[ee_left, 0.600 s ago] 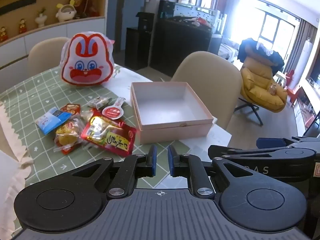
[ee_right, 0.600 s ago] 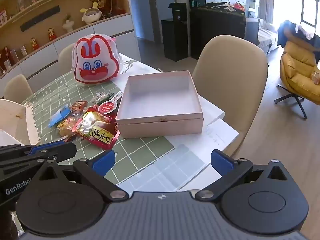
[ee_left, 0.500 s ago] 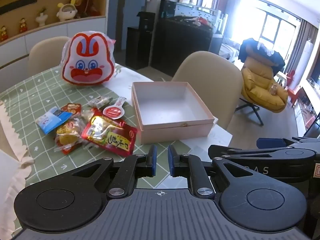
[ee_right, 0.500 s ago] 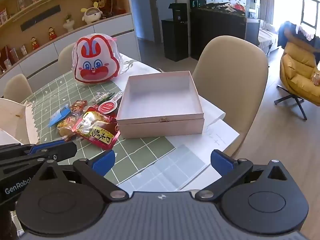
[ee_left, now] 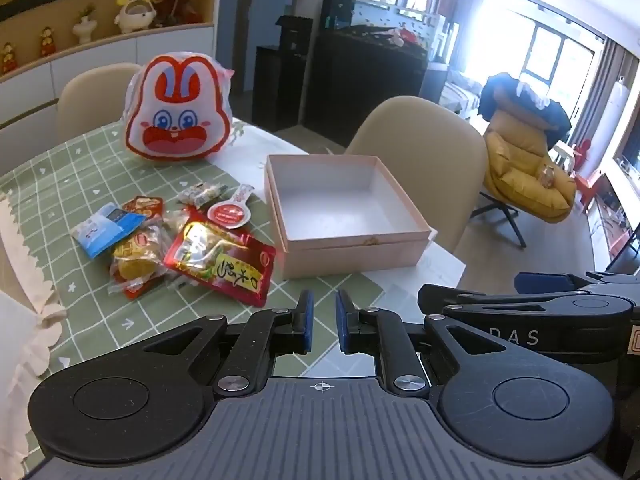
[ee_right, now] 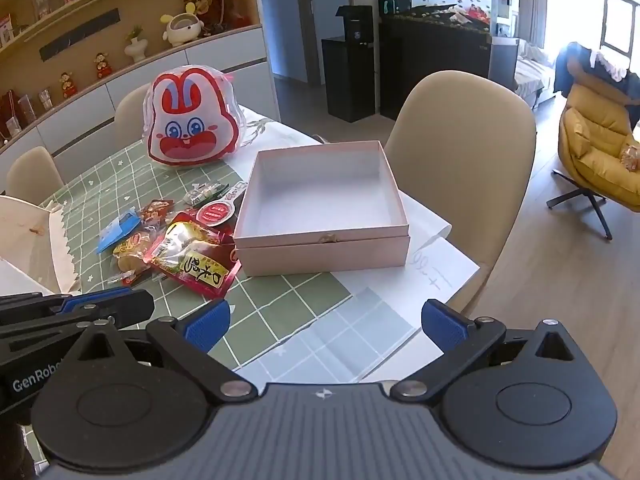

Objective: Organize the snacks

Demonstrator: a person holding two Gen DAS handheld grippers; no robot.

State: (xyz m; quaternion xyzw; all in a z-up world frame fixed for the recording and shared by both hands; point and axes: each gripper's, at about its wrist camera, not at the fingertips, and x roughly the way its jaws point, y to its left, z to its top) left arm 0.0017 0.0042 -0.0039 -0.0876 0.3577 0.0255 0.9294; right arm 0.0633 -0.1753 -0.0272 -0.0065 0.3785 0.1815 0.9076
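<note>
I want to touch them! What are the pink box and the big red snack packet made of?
The pink box looks like stiff cardboard with a smooth matte paper skin: its walls are straight, its corners are sharp, and nothing gleams. The red snack packet looks like thin glossy plastic film, perhaps foil-backed: it crinkles, has clear patches, and throws back bright glints of light.

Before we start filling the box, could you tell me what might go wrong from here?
1. The snack packets overlap in a pile: the red packet lies on the yellow one, so one grab may drag both.
2. The pink box sits on loose paper near the table edge; a nudge could slide it.
</note>
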